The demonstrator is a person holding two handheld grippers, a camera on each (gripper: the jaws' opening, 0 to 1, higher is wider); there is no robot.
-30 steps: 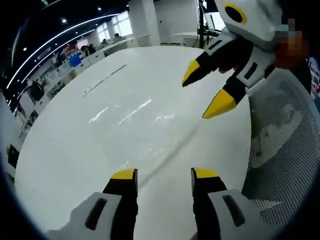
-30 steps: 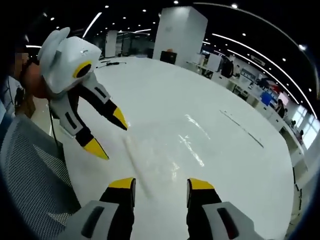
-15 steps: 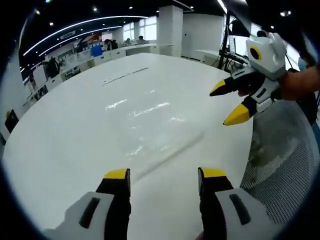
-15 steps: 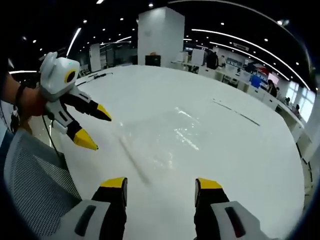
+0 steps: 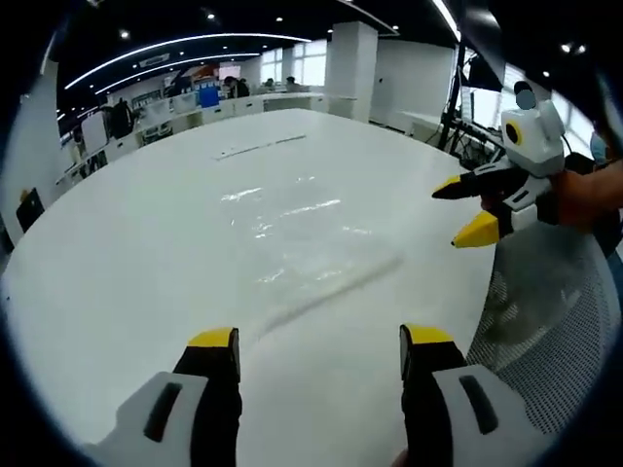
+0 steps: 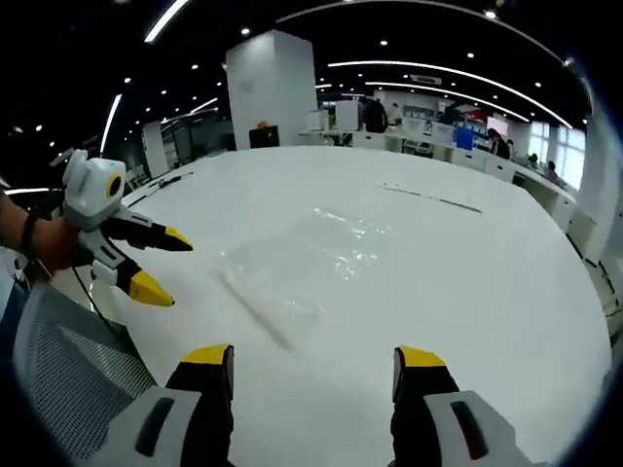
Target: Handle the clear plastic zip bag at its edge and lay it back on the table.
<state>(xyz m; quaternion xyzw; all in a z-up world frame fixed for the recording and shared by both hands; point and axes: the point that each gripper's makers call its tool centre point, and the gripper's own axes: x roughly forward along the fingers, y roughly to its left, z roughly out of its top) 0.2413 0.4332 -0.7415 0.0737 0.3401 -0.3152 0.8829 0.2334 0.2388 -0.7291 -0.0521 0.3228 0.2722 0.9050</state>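
The clear plastic zip bag point(image 5: 302, 243) lies flat on the white table point(image 5: 127, 253), its zip strip showing as a faint grey line near me. My left gripper point(image 5: 319, 339) hovers open just short of that edge, nothing between its yellow tips. In the right gripper view the same bag point(image 6: 307, 258) glints on the table point(image 6: 506, 282), and my right gripper point(image 6: 312, 352) stands open in front of it. The right gripper point(image 5: 469, 208) enters the left gripper view from the right, open. The left gripper point(image 6: 161, 263) appears at the left of the right gripper view, open.
A grey mesh chair back point(image 5: 555, 331) stands against the table's near edge point(image 6: 58, 379). A thin dark strip point(image 5: 261, 148) lies far across the table. Desks, a white pillar point(image 6: 268, 92) and people fill the office behind.
Both grippers have drawn back and apart from the bag, jaws a little wider. The bag has stayed flat on the table.
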